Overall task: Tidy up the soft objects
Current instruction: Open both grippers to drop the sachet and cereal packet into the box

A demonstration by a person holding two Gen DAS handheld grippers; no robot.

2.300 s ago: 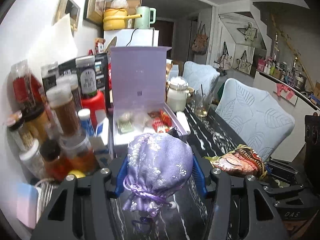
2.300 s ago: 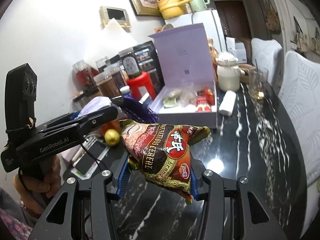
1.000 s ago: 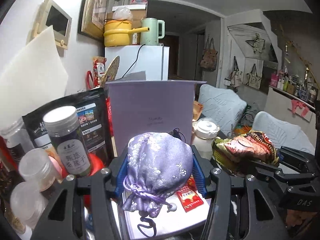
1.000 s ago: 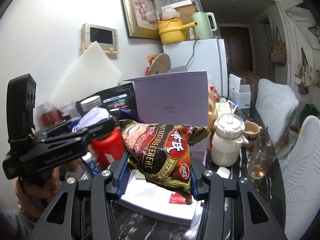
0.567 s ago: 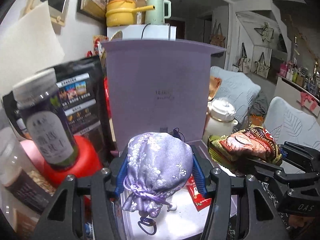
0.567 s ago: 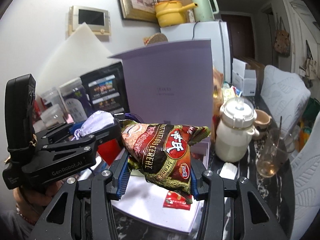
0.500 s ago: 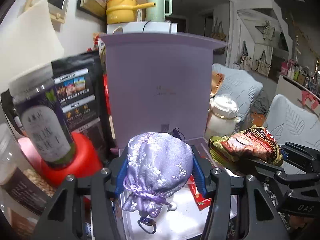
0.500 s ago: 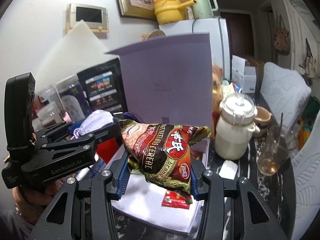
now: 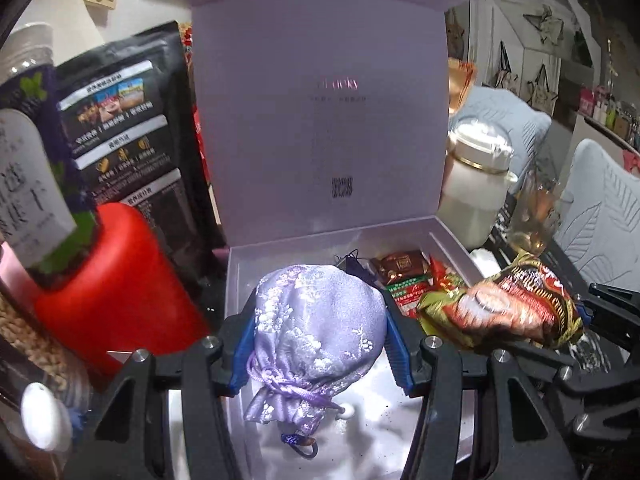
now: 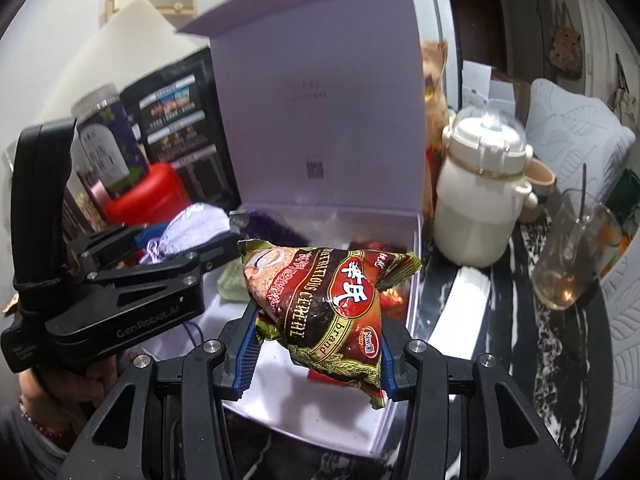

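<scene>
Silky embroidered pouch [image 9: 320, 320], crinkly packet [image 10: 324, 300]

Dim indoor light, heavy fisheye bend with black corners; snack bag [image 9: 504, 308] motion-blurred in left view, glare off white jar [image 10: 480, 200], box lid [image 9: 320, 100] evenly lit

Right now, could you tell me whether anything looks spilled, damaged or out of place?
Nothing stands out. The purple pouch and cereal packet are held intact over the open box, and the glass stands upright.
</scene>
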